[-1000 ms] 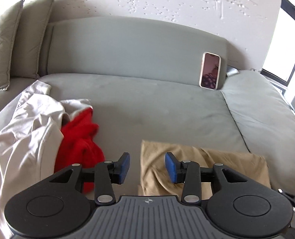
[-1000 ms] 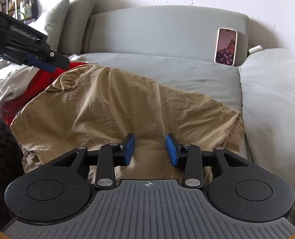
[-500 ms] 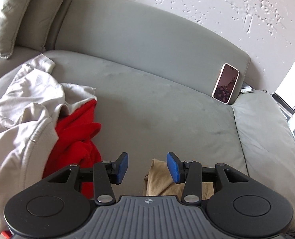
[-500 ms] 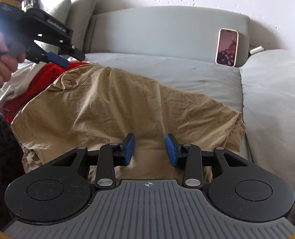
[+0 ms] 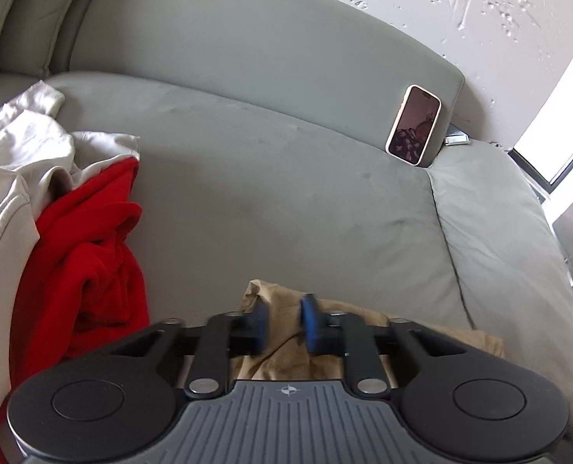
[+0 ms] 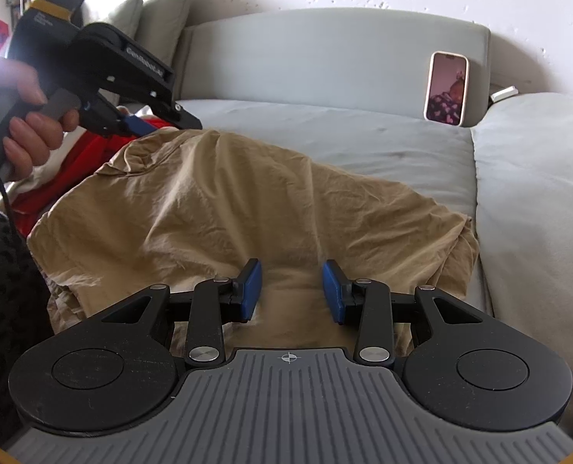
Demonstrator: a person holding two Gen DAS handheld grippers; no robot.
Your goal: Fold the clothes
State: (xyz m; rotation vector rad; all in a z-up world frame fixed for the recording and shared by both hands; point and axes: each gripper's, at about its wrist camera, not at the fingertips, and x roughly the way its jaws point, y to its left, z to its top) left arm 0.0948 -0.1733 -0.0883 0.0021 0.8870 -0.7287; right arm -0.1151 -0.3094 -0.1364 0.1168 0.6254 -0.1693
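A tan garment (image 6: pixel 247 208) lies spread and wrinkled on the grey sofa seat (image 6: pixel 325 123). My left gripper (image 5: pixel 284 323) sits at its far left corner (image 5: pixel 263 294), jaws narrowing around a fold of the tan cloth, blurred by motion; there is still a gap between the pads. In the right wrist view the left gripper (image 6: pixel 143 125) touches that corner. My right gripper (image 6: pixel 291 290) is open and empty, just above the garment's near edge.
A red garment (image 5: pixel 89 251) and a cream garment (image 5: pixel 12 170) are piled at the left of the seat. A phone (image 5: pixel 414 125) leans on the backrest. Cushions (image 6: pixel 162 23) stand at the far left. A second seat cushion (image 6: pixel 537 193) lies to the right.
My left gripper moved forward and down onto the tan garment's far left corner, and its jaws have narrowed. The right gripper has stayed put and open.
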